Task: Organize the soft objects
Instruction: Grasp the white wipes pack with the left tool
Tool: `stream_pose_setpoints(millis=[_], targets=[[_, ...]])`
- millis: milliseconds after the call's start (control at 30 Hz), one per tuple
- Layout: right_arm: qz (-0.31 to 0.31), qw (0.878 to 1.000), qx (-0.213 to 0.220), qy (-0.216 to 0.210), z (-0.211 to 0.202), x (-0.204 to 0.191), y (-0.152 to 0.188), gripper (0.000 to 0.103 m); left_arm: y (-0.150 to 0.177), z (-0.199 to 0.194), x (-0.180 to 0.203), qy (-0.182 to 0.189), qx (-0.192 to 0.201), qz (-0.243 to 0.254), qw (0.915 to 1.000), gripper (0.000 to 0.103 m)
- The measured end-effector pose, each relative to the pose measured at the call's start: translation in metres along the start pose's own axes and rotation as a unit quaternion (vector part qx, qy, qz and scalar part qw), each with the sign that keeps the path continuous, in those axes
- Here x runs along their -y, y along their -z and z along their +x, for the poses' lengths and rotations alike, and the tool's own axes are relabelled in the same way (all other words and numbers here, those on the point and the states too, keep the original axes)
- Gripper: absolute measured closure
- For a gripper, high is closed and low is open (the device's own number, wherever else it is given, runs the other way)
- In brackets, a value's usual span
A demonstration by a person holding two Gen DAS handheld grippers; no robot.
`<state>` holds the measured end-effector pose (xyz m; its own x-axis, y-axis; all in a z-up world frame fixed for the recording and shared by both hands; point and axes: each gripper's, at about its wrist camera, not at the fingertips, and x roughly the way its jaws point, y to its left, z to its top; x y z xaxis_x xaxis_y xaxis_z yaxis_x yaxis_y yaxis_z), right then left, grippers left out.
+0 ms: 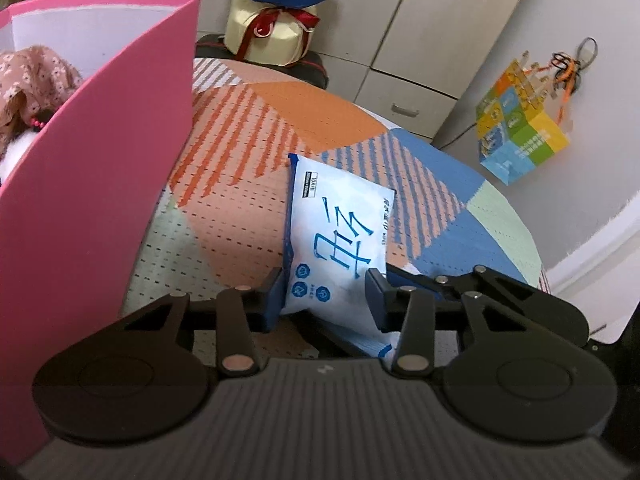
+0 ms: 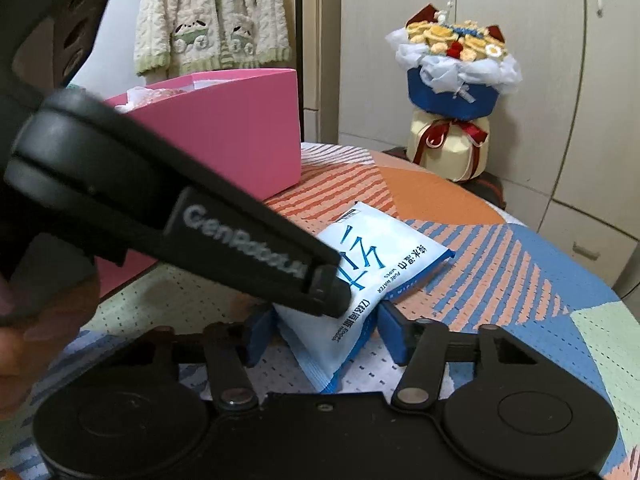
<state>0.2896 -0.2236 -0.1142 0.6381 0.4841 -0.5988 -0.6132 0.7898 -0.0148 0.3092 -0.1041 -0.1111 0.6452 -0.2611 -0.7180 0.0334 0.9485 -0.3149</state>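
A white and blue wet-wipes packet (image 1: 336, 216) lies on the patterned tablecloth (image 1: 240, 216), and both grippers hold its near end. My left gripper (image 1: 326, 292) has its blue pads pressed on the packet's sides, pinching it narrow. In the right wrist view the packet (image 2: 384, 252) buckles upward between the blue pads of my right gripper (image 2: 326, 336), which is shut on it. The left gripper's black finger (image 2: 240, 248) slants in from the left, its tip on the packet. A pink box (image 1: 100, 200) beside the packet holds floral fabric (image 1: 32, 72).
The pink box (image 2: 224, 128) stands at the back left of the round table. A wrapped bouquet (image 2: 452, 92) sits on a stool behind the table, in front of cabinets. A colourful cube-shaped box (image 1: 520, 128) sits right of the table. A knit sweater (image 2: 208, 16) hangs behind the box.
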Motion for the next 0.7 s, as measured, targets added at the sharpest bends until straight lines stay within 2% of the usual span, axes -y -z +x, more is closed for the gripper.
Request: stream_pose_setpoints(millis=[200,500,700], targets=[[0.01,1.0,0.009,0.019,-0.013,-0.009,-0.001,0.056,0.01,-0.017,0.006,0.017,0.007,0.032,0.9993,0.063],[0.042,0.999,-0.001,0.033,-0.047,-0.03,0.01,0.055,0.034,-0.043,0.015,0.032,-0.008,0.068,0.9971,0.063],[0.037,0.998,-0.001,0.051,-0.073,-0.051,0.021,0.055,0.054,-0.07,0.019,0.055,-0.011,0.087,0.9946,0.063]])
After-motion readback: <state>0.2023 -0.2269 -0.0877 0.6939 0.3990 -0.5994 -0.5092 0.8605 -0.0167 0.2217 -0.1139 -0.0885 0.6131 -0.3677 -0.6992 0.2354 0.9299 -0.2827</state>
